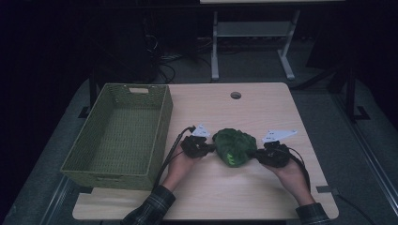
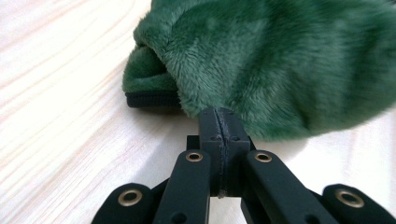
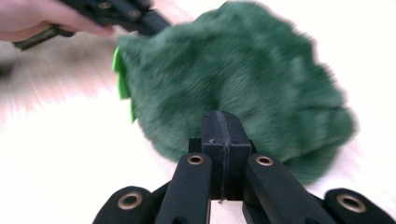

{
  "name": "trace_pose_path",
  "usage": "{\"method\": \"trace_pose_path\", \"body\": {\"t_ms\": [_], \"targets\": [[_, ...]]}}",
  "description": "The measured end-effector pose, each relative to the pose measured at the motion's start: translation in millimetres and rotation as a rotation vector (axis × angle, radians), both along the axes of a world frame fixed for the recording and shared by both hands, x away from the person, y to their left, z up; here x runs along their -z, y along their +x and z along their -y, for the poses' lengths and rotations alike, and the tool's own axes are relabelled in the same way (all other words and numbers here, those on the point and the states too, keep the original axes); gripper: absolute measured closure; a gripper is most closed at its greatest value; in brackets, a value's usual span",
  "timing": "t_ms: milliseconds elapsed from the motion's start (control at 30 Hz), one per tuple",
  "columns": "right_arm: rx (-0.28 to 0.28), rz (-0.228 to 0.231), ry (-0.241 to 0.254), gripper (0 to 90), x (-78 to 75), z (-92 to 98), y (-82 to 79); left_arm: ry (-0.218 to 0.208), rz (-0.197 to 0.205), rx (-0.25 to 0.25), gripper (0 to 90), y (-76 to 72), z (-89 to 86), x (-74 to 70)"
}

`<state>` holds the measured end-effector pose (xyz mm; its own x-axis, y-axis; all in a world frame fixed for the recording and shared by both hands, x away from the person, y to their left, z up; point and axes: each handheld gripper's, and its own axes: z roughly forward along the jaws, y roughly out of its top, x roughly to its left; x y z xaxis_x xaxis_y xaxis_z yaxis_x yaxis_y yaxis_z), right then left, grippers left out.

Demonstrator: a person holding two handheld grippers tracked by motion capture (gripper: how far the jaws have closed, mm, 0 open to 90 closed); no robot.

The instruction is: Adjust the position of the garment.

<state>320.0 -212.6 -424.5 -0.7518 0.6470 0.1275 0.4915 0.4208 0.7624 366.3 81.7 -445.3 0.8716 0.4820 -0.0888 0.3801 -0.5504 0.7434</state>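
We see a light wooden table (image 1: 263, 197) with a dark green plush bundle (image 1: 233, 146) lying near its middle, between our two grippers. The left gripper (image 1: 210, 148) comes in from the bundle's left side and the right gripper (image 1: 256, 153) from its right, each held in a hand with a plaid sleeve (image 1: 150, 208) showing at the bottom edge on the left.

In the left gripper view, the fingers (image 2: 218, 122) are pressed together with their tips at the fuzzy edge of the plush bundle (image 2: 280, 60). We cannot tell whether any fabric is pinched between them. A darker rolled hem shows at the bundle's lower left, resting on the table (image 2: 60, 116).

In the right gripper view, the fingers (image 3: 221, 122) are likewise closed flat against each other, tips touching the near side of the plush bundle (image 3: 243, 74); again we cannot tell whether fabric is caught. A bright green strip (image 3: 122, 74) shows at the bundle's left edge, and the left hand (image 3: 42, 18) with its gripper reaches the bundle from the far side.

A green woven basket (image 1: 162, 112) sits at the table's left edge, well apart from the bundle. A round hole (image 1: 235, 95) lies near the table's far edge.
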Motion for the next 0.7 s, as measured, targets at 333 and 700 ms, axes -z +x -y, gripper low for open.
{"method": "trace_pose_path", "body": {"t_ms": [333, 700], "targets": [[0.141, 0.031, 0.012, 90.0, -8.0, 21.0, 50.7, -0.052, -0.031, 0.077, 89.5, -37.2, 0.8, -17.1], [0.128, -0.07, -0.001, 90.0, 17.8, -1.4, 108.4, -0.056, -0.082, 0.163, 89.4, -51.6, 37.9, 1.0]]}}
